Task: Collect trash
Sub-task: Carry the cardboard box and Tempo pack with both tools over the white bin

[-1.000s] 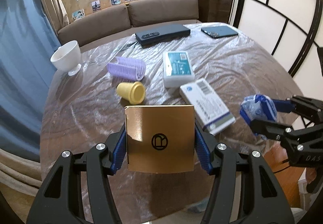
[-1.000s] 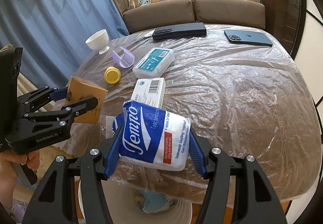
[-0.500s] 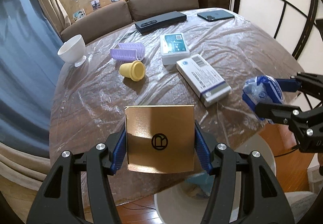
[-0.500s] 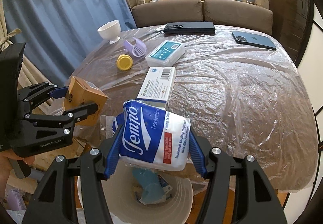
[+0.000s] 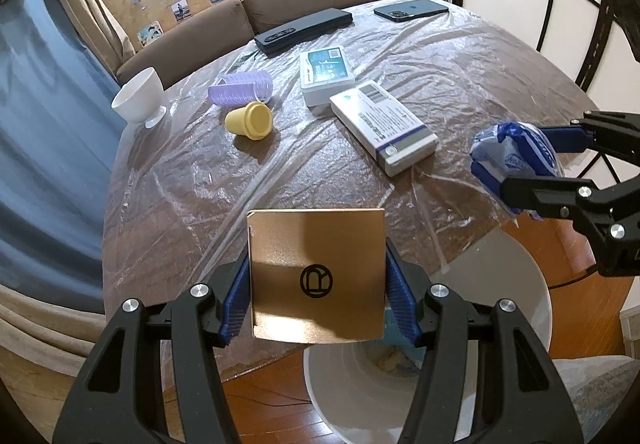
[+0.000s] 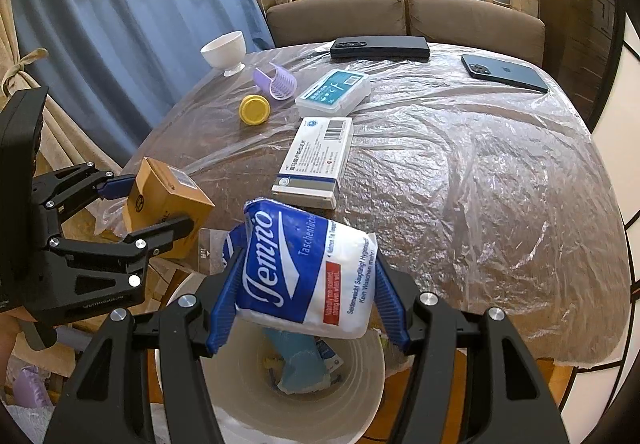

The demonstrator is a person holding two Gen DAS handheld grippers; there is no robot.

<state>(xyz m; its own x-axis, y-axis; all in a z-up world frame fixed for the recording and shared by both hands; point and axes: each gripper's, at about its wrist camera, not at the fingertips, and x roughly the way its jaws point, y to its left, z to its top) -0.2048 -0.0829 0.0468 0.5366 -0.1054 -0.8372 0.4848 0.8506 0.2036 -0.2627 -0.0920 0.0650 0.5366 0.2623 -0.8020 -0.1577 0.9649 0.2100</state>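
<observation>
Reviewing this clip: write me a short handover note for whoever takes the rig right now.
Left gripper: shut on the brown box, at the table edge above the white bin.
Right gripper: shut on the Tempo tissue pack, directly over the bin.
Done: both items lifted; bin already holds some trash.
Left: release both into the bin. The white carton and teal-labelled box remain on the table; whether they are trash is unclear.
</observation>
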